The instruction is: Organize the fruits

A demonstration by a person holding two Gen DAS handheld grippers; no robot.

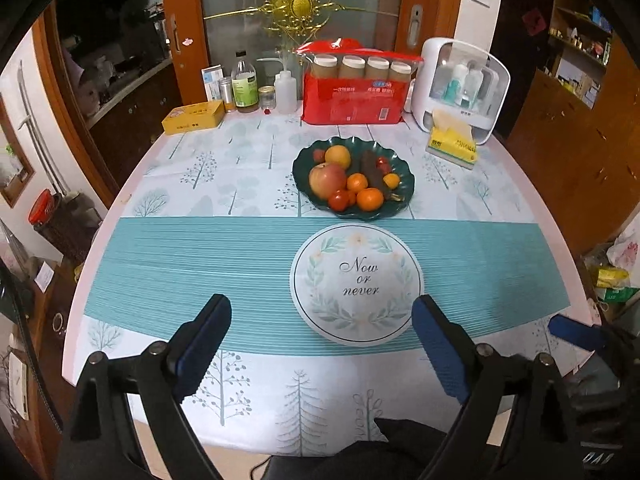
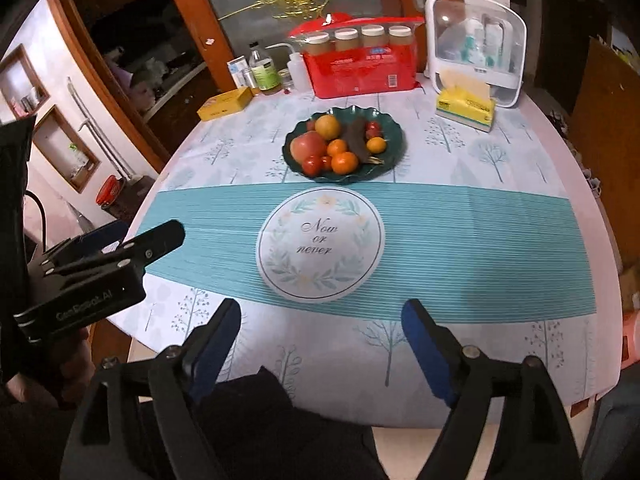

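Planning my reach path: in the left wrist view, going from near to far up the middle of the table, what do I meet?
Left gripper, open → white plate reading "Now or never" → green fruit dish holding the fruit → red package at the far edge.

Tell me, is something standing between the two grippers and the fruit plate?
Only the flat white plate lies between both open grippers (left gripper, right gripper) and the green fruit plate; nothing taller blocks the way.
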